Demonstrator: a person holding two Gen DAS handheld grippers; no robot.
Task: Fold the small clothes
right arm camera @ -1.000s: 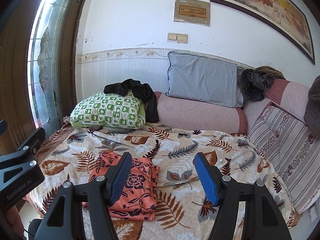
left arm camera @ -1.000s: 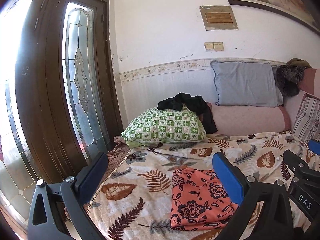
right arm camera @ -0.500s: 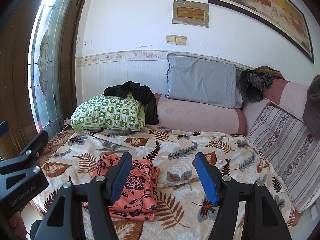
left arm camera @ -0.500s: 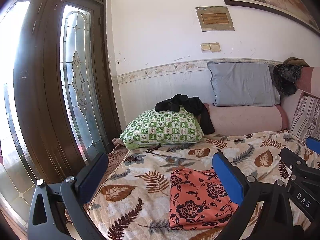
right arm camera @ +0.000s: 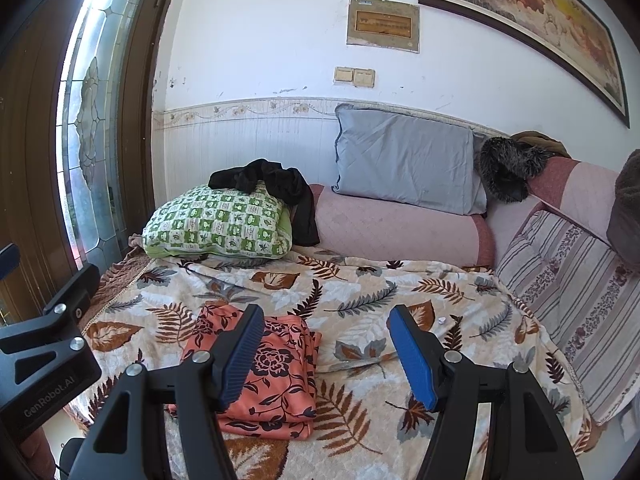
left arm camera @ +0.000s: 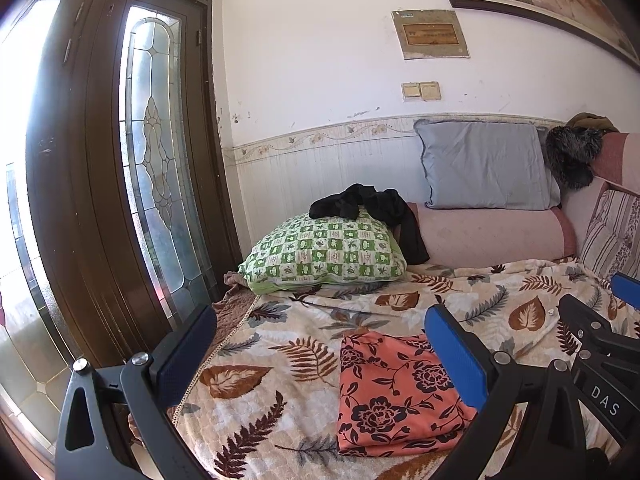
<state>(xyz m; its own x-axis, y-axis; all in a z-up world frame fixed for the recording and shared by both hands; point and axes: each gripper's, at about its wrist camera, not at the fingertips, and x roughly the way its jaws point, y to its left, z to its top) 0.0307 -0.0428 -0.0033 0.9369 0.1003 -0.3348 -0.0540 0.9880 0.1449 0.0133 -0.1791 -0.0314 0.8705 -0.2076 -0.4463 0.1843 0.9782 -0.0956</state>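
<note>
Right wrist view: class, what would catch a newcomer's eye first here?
The folded orange floral cloth lies near the front edge of the leaf-print blanket. Behind it, black clothing is draped over a green checked pillow. Both grippers, left and right, are open and empty.

Matt floral cloth [left arm camera: 400,392]; fleecy blanket [left arm camera: 280,360].

There are two hand-held grippers: the left hand-held gripper [left arm camera: 320,356] and the right hand-held gripper [right arm camera: 326,354]. One folded orange flowery cloth [right arm camera: 276,376] lies on one leafy blanket [right arm camera: 360,292]. There is one green checked pillow [right arm camera: 218,224], one grey pillow [right arm camera: 404,158], one black garment [right arm camera: 276,184] and one big framed picture [right arm camera: 520,12].
</note>
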